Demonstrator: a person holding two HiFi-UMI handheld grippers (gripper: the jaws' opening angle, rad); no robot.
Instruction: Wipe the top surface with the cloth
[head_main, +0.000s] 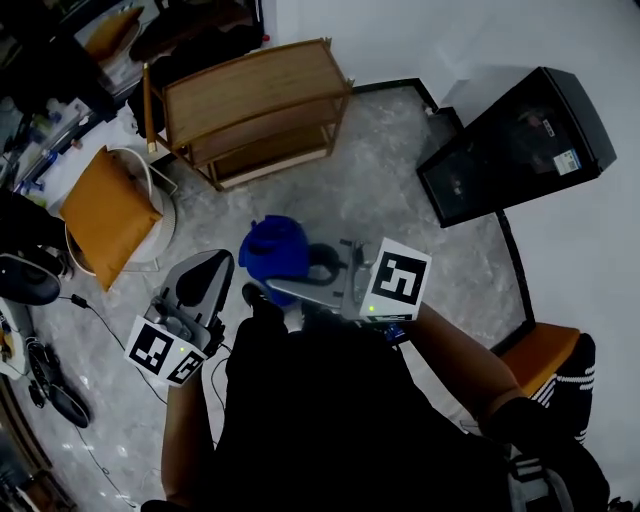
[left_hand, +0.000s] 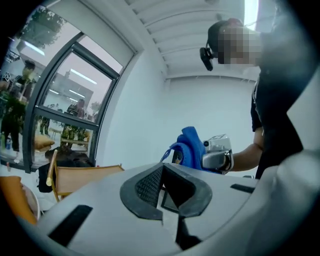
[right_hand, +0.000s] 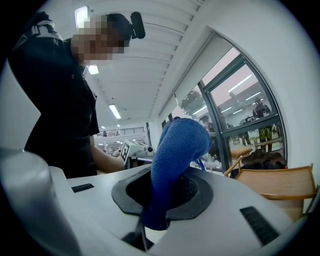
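My right gripper (right_hand: 161, 200), fingers clamped on the blue cloth (right_hand: 177, 150), nubbly weave, bunched and rising from between them, my left gripper (left_hand: 162, 195), fingers together, empty

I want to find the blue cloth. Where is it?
The blue cloth is pinched in the right gripper, at the head view's middle, short of the wooden shelf.

Mottled grey floor (head_main: 400, 170), white wall (head_main: 420, 30), tall windows (right_hand: 235, 105).
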